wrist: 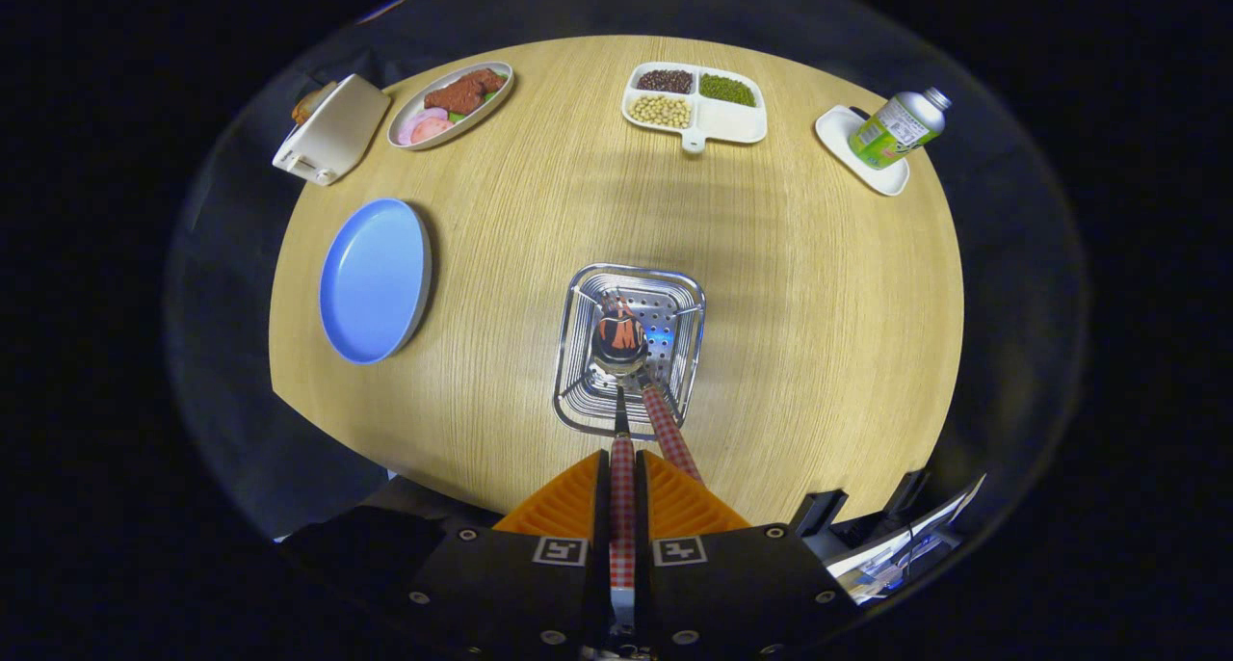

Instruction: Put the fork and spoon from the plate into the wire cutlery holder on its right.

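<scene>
My gripper point(621, 461) is shut on the red-checked handle of the fork point(622, 507), which runs straight ahead between the fingers. The fork's thin metal shaft dips into the wire cutlery holder point(578, 353) just beyond the fingertips, and its tines are hidden. The spoon point(619, 341) stands in the same holder, bowl down. Its checked handle leans out toward me, just right of the fork. The blue plate point(376, 280) lies to the left of the holder with nothing on it.
Along the round wooden table's far side stand a white toaster-like box point(332, 131), an oval dish of food point(451, 104), a divided dish of beans point(695, 102) and a can on a small white tray point(896, 131). The table's near edge runs under my fingers.
</scene>
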`<state>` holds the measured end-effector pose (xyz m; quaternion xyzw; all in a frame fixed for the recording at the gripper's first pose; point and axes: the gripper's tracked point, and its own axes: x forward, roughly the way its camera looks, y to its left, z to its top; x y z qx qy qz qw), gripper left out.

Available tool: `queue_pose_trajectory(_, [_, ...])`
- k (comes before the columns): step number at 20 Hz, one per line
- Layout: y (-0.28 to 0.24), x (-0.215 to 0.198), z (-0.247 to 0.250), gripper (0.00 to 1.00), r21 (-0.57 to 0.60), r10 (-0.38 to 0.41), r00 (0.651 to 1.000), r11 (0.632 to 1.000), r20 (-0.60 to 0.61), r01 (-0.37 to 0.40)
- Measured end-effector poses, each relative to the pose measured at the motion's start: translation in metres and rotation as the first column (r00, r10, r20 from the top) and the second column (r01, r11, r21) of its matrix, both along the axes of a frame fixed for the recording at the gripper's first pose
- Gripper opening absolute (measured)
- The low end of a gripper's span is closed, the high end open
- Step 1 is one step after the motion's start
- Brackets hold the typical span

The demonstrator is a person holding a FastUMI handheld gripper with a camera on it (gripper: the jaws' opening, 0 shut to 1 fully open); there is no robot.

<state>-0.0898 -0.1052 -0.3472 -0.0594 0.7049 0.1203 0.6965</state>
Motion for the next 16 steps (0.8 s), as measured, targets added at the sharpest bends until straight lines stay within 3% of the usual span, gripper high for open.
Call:
queue_pose_trajectory(6, [0.012,0.022,0.001,0.15,0.018,-0.020,0.998,1.000,0.060,0.019])
queue_pose_trajectory(9, [0.022,0.031,0.012,0.23,0.077,-0.074,0.989,0.995,0.125,0.065])
queue_pose_trajectory(13, [0.035,0.056,0.046,0.45,0.191,-0.161,0.943,0.976,0.291,0.108])
queue_pose_trajectory(14, [0.036,0.063,0.058,0.55,0.209,-0.175,0.924,0.972,0.339,0.107])
queue_pose_trajectory(16, [0.035,0.087,0.084,0.66,0.242,-0.201,0.867,0.965,0.455,0.097])
